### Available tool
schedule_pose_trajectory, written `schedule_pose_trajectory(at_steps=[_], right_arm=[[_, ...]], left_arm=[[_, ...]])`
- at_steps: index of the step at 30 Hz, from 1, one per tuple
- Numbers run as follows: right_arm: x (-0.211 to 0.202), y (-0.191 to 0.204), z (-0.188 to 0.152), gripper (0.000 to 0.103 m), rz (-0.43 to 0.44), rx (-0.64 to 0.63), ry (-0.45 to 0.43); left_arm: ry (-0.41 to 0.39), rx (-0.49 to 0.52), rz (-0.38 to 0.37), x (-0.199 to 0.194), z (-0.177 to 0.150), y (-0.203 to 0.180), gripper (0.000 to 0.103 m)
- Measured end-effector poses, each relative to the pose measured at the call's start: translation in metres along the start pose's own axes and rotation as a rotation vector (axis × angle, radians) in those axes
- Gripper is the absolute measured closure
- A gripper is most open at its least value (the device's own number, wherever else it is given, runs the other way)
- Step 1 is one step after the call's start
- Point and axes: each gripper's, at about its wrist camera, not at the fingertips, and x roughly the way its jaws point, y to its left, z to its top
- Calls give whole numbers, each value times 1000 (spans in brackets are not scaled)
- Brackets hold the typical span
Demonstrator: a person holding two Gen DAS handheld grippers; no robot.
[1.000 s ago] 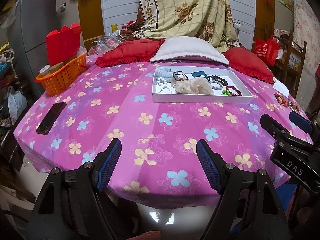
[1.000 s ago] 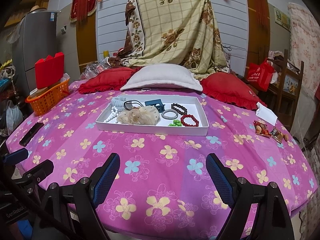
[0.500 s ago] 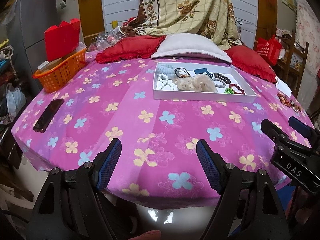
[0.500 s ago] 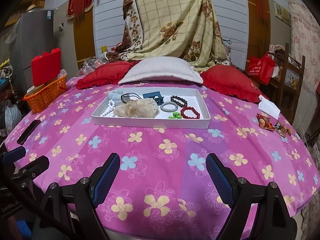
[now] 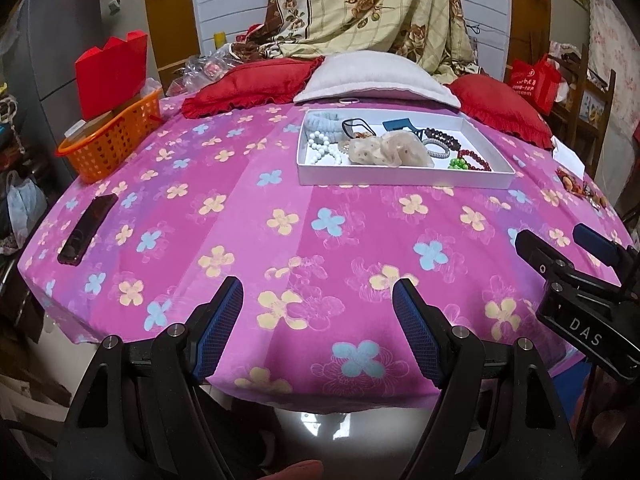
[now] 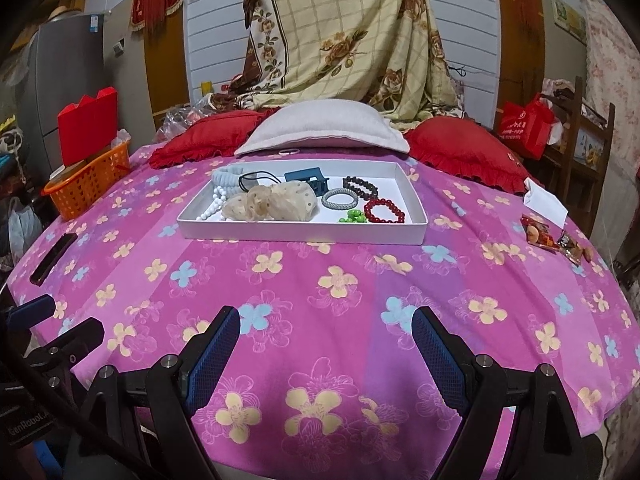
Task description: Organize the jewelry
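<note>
A white tray (image 5: 400,179) (image 6: 300,230) lies far across the pink flowered table. In it are a white bead string (image 6: 214,204), a beige scrunchie (image 6: 272,202), a grey band (image 6: 339,199), a dark bead bracelet (image 6: 360,187), a red bead bracelet (image 6: 385,211), green beads (image 6: 352,217) and a blue clip (image 6: 306,178). My left gripper (image 5: 318,308) hangs open over the table's near edge, nothing between its fingers. My right gripper (image 6: 326,338) is open too, near the front edge, well short of the tray. A small ring (image 6: 289,151) lies behind the tray.
An orange basket (image 5: 110,148) with a red box sits at the left edge, a black phone (image 5: 86,228) nearer. Red and white pillows (image 6: 320,128) line the far side. Snack packets (image 6: 554,238) and a white paper (image 6: 546,202) lie at the right.
Both grippers have come slightly lower and closer to the table; the tray looks a little nearer. Both stay open the same width.
</note>
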Motion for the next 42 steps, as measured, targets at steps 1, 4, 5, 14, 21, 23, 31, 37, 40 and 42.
schedule_pose_trajectory(at_steps=[1,4,5,14,21,23,31,37,40,42], right_arm=[[1,0,0,17,0,2,3],[5,-2,-1,17,1,6,12],[6,-2,-2,17,1,8,14],[13,-1,-5,17,2,4,28],[16,0,-3,17,-1,-11,20],[18,-1,0,17,-2,-17,14],[22,-5,18,17,-7,-23,-22],[29,-5,20,17,-3,-33,-14],[34,-7,17,17,-2,-32,1],[38,-8,16,17,0,-25,11]], left_arm=[[5,0,-2,2,0,0,25],[15,4,-2,5,0,-2,25],[18,4,-2,6,0,-2,25],[43,-3,-15,15,-1,-1,25],[44,6,-3,21,2,-2,25],[43,12,0,23,4,-3,25],[6,43,14,32,25,-5,25],[10,44,7,43,37,-6,25],[22,42,2,48,38,-6,25],[38,34,-4,53,37,-4,25]])
